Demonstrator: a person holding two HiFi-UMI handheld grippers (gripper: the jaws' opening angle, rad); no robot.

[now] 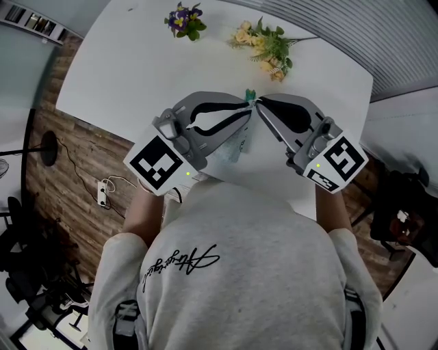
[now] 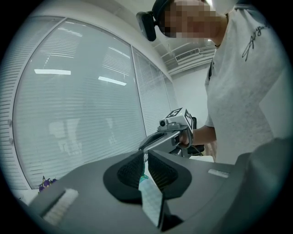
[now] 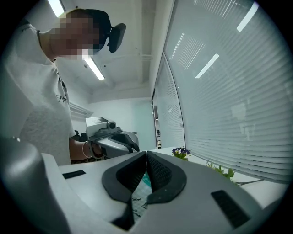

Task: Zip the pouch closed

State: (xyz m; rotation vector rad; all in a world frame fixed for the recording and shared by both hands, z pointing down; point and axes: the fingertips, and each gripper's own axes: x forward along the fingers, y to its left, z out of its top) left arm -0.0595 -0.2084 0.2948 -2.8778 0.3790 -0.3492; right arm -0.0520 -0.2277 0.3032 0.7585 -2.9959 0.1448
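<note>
Head view: your left gripper [image 1: 246, 109] and right gripper [image 1: 260, 103] meet tip to tip over the near part of the white table [image 1: 137, 61]. The pouch [image 1: 237, 147] sits right between them, its teal top edge at the tips and the pale body dropping toward you between the two gripper bodies. I can't tell whether its lower end touches the table. Purple flowers [image 1: 183, 20] and a yellow bunch [image 1: 267, 48] lie at the far side, well clear of the pouch. A power strip [image 1: 102, 193] is down on the wood floor to your left. Left gripper view: the jaws are pressed together, pinching the pouch's edge, and a pale mint strip of it runs back from the pads toward the camera. Your right gripper shows just past the tips, with window blinds [image 2: 82, 114] behind. Right gripper view: the jaws are clamped tight as well, with the teal edge caught between the pads and printed pouch material below them. Your left gripper is opposite, close to the tips, and the purple flowers are on the table beyond.
</note>
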